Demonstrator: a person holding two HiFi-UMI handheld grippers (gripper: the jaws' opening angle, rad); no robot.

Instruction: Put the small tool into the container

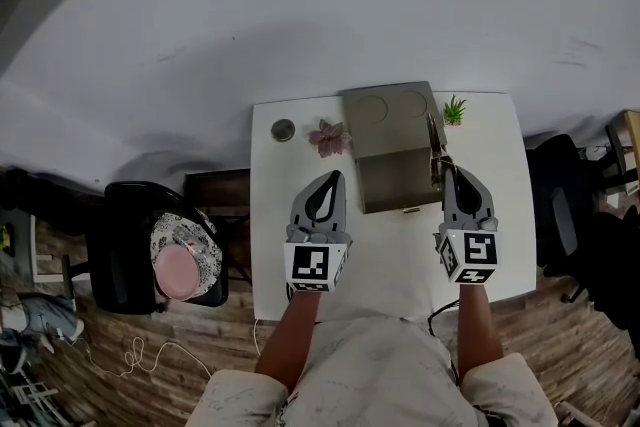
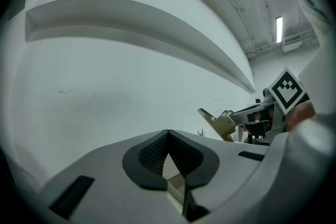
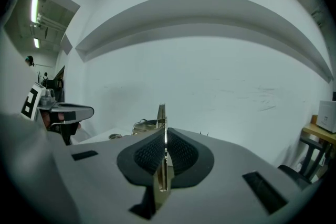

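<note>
Right gripper view: right claw (image 3: 164,132) clenched on the small tool (image 3: 161,113), a thin flat brass-coloured strip seen edge-on, upright, sticking out past the pads toward 12. Khaki container (image 3: 142,126) sits just behind, at 11 of the tips. Left claw (image 3: 89,111) is out at 9, level, well apart

Left gripper view: left claw's tips meet at the front, clenched. A narrow slot behind the tips shows a khaki surface; nothing I can make out gripped. Right claw at 3, marker cube (image 2: 287,89) on top. There's a khaki edge just off its tip; can't separate tool from container there

Head view: white bench (image 1: 270,255), container at 12 of it, lid open at the far side. Left claw at 7 of the container, near, not touching. Right claw at 4–5, tip just beside the container's right wall. Tool is held in the claw and runs along that wall, not lying in the box. Small green plant (image 1: 454,110) at 1–2 of the container; pink flower (image 1: 329,137) and small round thing (image 1: 283,129) at 9–10. Chair (image 1: 130,255) with patterned cushion (image 1: 195,250) off the bench at 9
</note>
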